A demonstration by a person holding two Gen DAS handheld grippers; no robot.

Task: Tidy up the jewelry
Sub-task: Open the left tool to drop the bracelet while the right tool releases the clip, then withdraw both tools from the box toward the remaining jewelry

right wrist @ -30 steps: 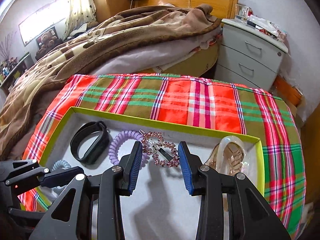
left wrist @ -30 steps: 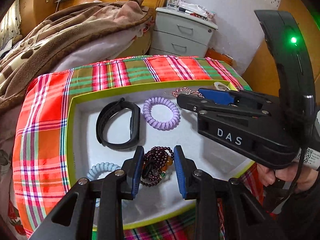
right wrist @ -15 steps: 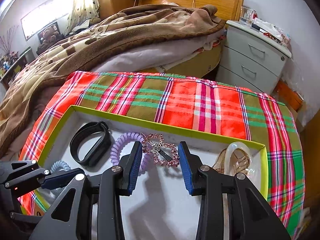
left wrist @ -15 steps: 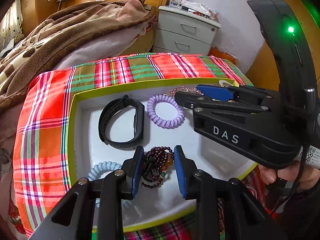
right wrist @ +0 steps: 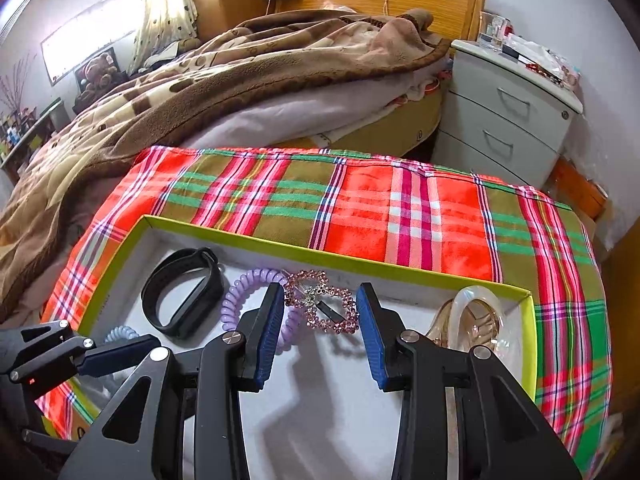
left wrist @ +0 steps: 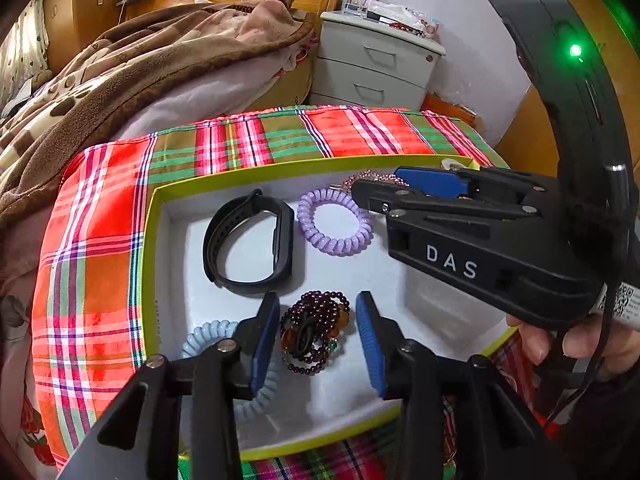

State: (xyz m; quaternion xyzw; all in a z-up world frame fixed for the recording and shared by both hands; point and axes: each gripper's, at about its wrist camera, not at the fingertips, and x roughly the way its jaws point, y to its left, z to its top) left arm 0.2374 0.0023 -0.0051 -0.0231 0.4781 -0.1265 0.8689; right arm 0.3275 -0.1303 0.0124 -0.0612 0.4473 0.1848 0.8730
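Straddling a dark beaded bracelet (left wrist: 314, 330) with jaws apart, the left gripper (left wrist: 318, 338) sits low in the left wrist view, where the right gripper (left wrist: 404, 192) crosses the right side and hides most of the pink brooch (left wrist: 366, 179). The right wrist view shows that brooch (right wrist: 320, 304) whole at centre frame, between the right gripper's (right wrist: 320, 334) parted jaws, plus a clear bangle (right wrist: 478, 316) at right. A black band (left wrist: 248, 248), purple coil (left wrist: 336, 222) and blue coil (left wrist: 208, 336) lie in the green-rimmed tray (left wrist: 150, 280) on a plaid cloth (right wrist: 360, 204).

Left tongs (left wrist: 318, 338) have spread wider around the bead bracelet (left wrist: 314, 332).
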